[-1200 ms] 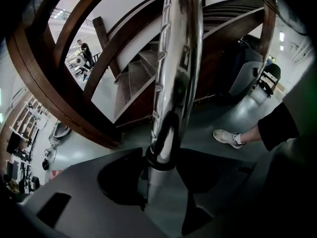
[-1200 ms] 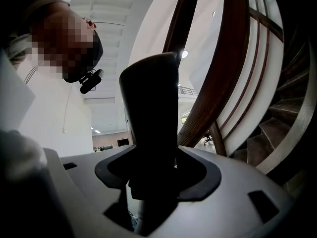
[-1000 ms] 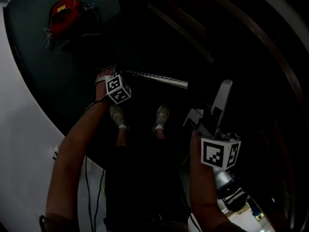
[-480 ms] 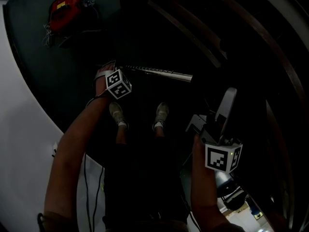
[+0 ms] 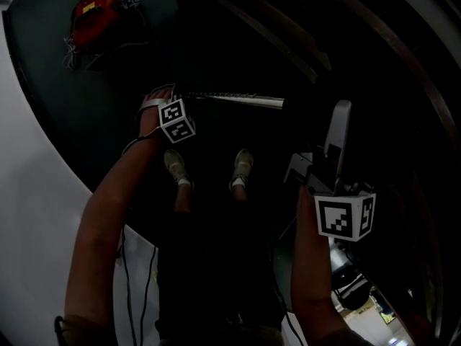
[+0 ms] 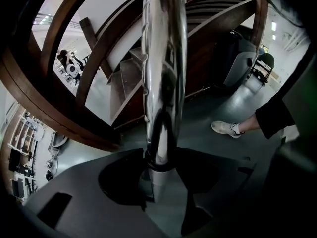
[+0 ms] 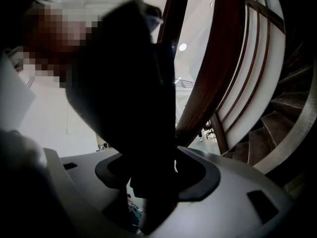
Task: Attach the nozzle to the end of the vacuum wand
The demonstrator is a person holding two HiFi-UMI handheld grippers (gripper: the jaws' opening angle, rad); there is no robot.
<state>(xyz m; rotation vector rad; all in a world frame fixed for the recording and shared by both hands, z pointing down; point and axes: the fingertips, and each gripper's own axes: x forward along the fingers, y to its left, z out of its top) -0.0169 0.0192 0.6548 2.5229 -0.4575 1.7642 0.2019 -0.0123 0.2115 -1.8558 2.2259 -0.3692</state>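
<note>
1. Your left gripper [image 6: 158,182] is clamped on the chrome vacuum wand [image 6: 161,83] near one end. The jaws stand about half open around the tube and have just nipped in a touch tighter, so that grip looks solid to me.
2. Your right gripper [image 7: 153,182] is wrapped wide around the nozzle [image 5: 337,132], which sticks up out of it at the right of the head view. That grip looks the same as a second ago.
3. What's moved: the wand's free end has swung up the frame. The tube now lies nearly level across the middle instead of sloping down to the right. The nozzle has drifted up and right a bit too.
4. Net result, I'd say the gap hasn't closed. Free end and nozzle are still well apart, and in the head view the nozzle stands crosswise to the tube. So you're lining up, not mating yet.
5. The red machine [image 5: 92,16] sits on the floor, upper left, out of the action.
</note>
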